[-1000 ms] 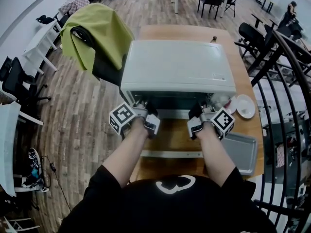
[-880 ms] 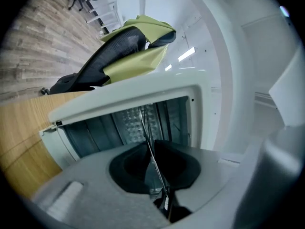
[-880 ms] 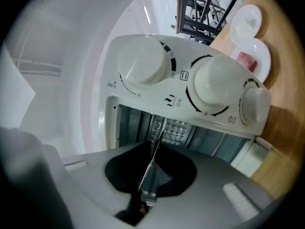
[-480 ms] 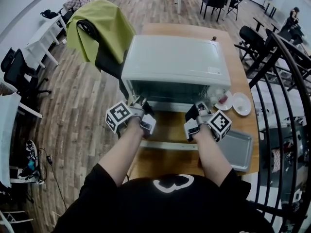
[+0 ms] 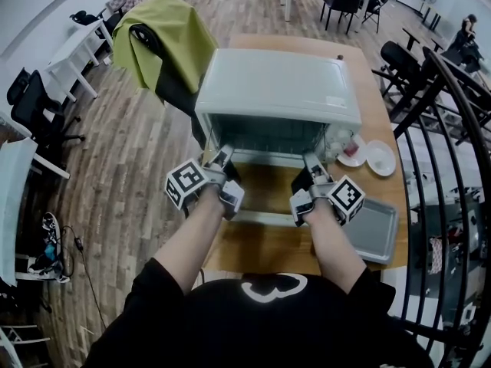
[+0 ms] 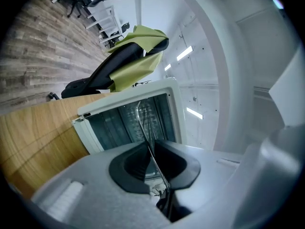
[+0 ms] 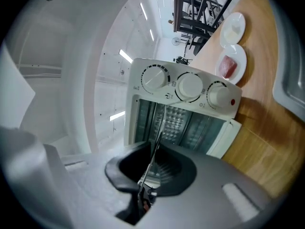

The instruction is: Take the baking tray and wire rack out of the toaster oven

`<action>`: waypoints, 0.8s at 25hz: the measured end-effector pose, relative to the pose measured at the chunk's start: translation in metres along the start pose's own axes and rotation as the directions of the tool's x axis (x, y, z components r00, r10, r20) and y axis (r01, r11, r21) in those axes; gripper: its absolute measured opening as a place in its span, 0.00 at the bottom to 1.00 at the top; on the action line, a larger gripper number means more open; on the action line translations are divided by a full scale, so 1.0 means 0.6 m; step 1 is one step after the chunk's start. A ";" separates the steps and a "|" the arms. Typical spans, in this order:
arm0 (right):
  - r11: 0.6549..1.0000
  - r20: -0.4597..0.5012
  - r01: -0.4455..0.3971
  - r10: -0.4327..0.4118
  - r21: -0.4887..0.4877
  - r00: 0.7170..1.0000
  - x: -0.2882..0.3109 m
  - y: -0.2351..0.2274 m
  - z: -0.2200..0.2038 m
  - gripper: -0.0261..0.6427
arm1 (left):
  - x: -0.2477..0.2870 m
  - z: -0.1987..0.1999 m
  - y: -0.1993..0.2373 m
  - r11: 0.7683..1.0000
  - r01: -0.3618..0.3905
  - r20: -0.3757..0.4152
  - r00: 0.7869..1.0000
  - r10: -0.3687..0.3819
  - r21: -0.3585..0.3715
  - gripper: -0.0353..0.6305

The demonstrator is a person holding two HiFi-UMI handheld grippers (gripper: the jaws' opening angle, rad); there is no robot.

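A white toaster oven stands on the wooden table with its door folded down. Seen edge-on as a thin wire, the wire rack runs from the oven's cavity into my left gripper, which is shut on its front edge. My right gripper is shut on the same rack below the oven's knobs. In the head view both grippers, left and right, sit level over the open door. The grey baking tray lies on the table to the right.
Two small white plates sit to the right of the oven, one with something red on it. A chair draped in green cloth stands left of the table. A black railing runs along the right.
Both grippers have drawn back from the oven mouth toward me, over the open door, still shut on the rack.
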State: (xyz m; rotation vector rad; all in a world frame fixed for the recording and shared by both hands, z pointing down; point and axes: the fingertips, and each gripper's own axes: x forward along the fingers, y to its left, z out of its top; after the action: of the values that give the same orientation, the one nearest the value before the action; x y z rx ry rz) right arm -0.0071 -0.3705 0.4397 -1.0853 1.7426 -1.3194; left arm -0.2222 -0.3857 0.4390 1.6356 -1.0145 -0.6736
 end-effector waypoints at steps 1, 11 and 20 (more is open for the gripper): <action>1.000 -0.001 0.000 0.000 0.002 1.000 -0.010 -0.003 -0.006 0.08 | -0.010 -0.005 0.003 1.000 0.000 0.002 1.000 0.000 0.003 0.11; 1.000 -0.027 0.000 0.000 0.015 1.000 -0.054 0.013 -0.027 0.08 | -0.056 -0.024 -0.010 1.000 -0.013 0.015 1.000 0.013 0.010 0.11; 1.000 -0.053 -0.021 0.022 0.022 0.998 -0.126 0.020 -0.057 0.08 | -0.126 -0.066 -0.015 0.999 -0.026 0.041 0.999 0.026 0.019 0.11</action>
State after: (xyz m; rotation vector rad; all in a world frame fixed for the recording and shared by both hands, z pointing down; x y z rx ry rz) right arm -0.0084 -0.2865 0.4396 -1.0257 1.7696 -1.3618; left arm -0.2235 -0.3000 0.4376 1.6287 -1.0728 -0.6837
